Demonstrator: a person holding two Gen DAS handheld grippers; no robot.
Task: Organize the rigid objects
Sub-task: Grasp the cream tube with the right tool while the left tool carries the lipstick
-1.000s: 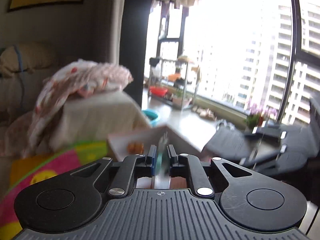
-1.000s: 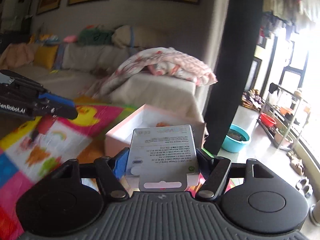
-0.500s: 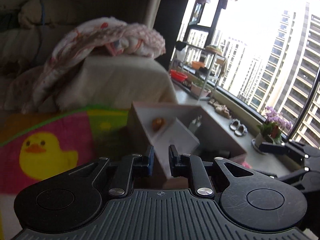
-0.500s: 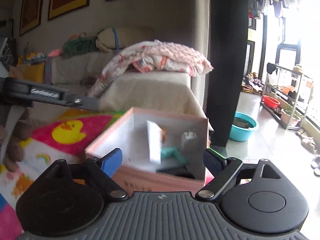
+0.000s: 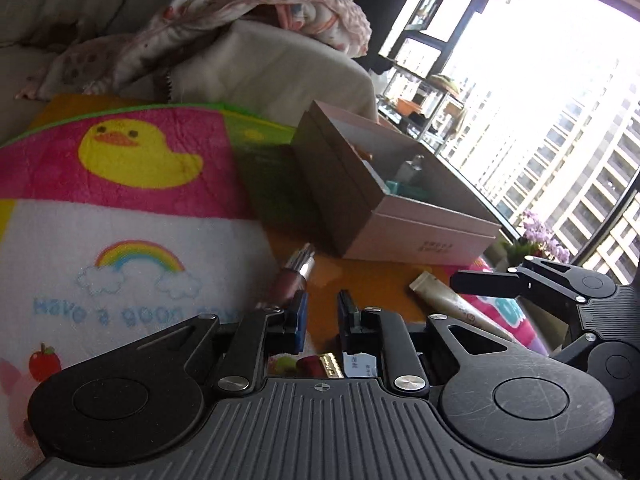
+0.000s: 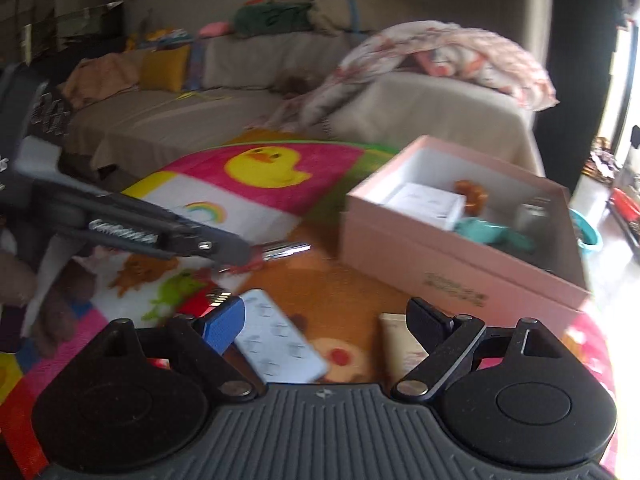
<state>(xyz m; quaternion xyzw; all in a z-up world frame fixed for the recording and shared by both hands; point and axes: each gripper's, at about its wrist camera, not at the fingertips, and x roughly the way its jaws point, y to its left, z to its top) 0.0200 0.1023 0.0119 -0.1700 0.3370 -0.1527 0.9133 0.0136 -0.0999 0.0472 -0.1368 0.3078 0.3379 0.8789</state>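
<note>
Right wrist: open empty right tool [image 6: 326, 316] near pink box [image 6: 460, 268].

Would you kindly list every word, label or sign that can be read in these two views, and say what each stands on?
"Have a good", printed in blue below the rainbow on the play mat; it appears upside down, and any further words are hidden.
White lettering on the left gripper's arm: too blurred to read.
Small print on the side of the pink box: too small to read.
Marks on the cream tube: unreadable.
</note>
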